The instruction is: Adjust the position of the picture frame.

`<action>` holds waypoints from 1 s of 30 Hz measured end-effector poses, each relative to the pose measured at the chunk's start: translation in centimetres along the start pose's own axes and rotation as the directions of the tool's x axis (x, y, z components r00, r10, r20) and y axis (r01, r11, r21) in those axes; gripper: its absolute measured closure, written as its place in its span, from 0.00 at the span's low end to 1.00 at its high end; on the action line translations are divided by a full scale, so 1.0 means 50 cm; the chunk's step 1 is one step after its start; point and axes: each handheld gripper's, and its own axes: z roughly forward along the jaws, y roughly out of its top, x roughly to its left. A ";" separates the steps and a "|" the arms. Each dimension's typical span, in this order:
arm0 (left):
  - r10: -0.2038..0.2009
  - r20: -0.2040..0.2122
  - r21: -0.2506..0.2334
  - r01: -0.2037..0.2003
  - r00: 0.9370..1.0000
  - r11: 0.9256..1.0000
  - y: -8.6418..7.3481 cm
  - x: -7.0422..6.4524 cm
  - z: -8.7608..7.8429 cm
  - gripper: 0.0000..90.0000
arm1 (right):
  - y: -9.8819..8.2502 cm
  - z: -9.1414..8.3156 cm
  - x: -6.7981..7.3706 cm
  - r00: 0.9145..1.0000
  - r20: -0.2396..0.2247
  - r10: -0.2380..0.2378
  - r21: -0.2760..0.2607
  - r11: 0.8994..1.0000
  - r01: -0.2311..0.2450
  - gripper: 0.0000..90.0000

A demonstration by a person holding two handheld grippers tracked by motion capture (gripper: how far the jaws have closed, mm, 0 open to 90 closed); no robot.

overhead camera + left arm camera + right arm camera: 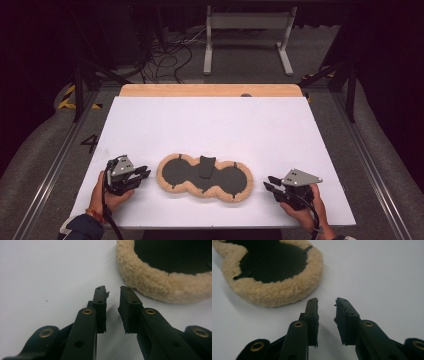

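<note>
Pad (205, 177), lower centre of the high view: showing a dark grey-black face inside a tan fleece border. Sheet (210, 130) under it: showing plain white. Board (210, 90) at the sheet's upper edge: showing pale wood. Grippers' fingers (100, 307): showing black, with brass rivets.

**Bright tabletop, dark surroundings**

In the high view the white tabletop (215, 130) is evenly lit from above, while the floor and room around it sink into near black. The picture is soft and slightly grainy. In both gripper views the white surface looks bluish grey with a faint shadow under each claw; the black jaws nearest the lens are blurred, and the fleece pad (274, 292) is fairly sharp.
</note>
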 end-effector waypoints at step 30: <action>-0.018 0.028 -0.011 0.018 0.999 1.000 0.031 0.008 0.022 0.86 | 0.011 0.009 0.039 0.996 -0.083 -0.040 0.021 0.999 0.042 0.96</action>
